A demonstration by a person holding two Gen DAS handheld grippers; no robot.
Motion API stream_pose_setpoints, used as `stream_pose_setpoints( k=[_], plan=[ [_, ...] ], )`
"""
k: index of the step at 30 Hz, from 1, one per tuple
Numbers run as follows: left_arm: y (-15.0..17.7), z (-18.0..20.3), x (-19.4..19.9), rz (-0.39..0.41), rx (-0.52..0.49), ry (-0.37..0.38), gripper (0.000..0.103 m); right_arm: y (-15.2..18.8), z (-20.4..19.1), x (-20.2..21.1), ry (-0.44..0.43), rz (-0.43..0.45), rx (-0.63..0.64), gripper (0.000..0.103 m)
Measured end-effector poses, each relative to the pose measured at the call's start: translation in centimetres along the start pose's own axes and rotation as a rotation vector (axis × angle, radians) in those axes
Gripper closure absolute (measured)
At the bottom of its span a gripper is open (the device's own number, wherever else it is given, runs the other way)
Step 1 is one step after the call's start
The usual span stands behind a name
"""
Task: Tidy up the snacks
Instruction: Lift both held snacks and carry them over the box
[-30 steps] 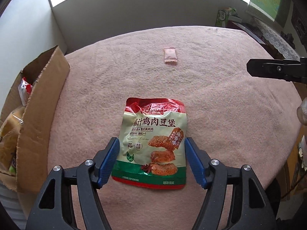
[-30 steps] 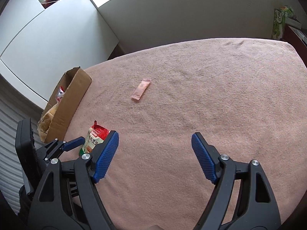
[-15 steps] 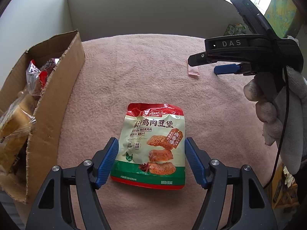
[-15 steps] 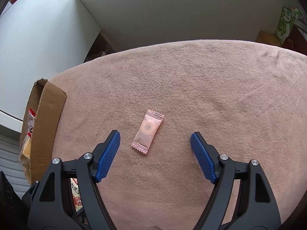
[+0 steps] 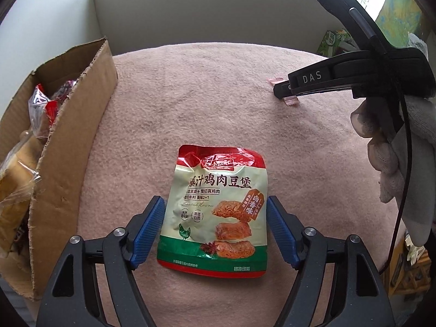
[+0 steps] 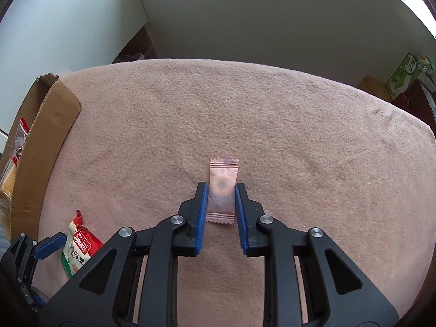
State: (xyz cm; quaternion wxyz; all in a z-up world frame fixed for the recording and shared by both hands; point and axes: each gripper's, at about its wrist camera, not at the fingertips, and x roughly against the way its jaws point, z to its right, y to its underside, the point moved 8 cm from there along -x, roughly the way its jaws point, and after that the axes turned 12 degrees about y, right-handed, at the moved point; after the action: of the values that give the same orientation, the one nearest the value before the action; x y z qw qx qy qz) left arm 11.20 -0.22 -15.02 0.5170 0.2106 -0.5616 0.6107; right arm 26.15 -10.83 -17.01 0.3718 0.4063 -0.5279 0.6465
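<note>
Right wrist view: right claw [image 6: 221, 204] closing around pink candy packet [image 6: 222, 190].

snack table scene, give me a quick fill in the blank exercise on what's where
1. The small pink candy packet sits between the pads of the ____ gripper.
2. The chicken snack pouch lies flat between the pads of the ____ gripper.
3. The cardboard box already holds ____.

Missing words: right; left; snacks
</note>
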Motion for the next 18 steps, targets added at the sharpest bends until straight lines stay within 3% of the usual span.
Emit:
stream_pose_setpoints(
  k=[10, 18],
  plan=[
    [0.9, -0.4, 0.7, 0.037, 0.033, -0.014, 0.042, 4.1, 2.3, 1.6, -0.038, 0.013, 0.006, 0.083],
    [1.4, -1.3, 2.2, 0.065, 0.079, 0.007, 0.048, 6.9, 1.6, 3.2, -0.053, 0.047, 0.019, 0.083]
  ],
)
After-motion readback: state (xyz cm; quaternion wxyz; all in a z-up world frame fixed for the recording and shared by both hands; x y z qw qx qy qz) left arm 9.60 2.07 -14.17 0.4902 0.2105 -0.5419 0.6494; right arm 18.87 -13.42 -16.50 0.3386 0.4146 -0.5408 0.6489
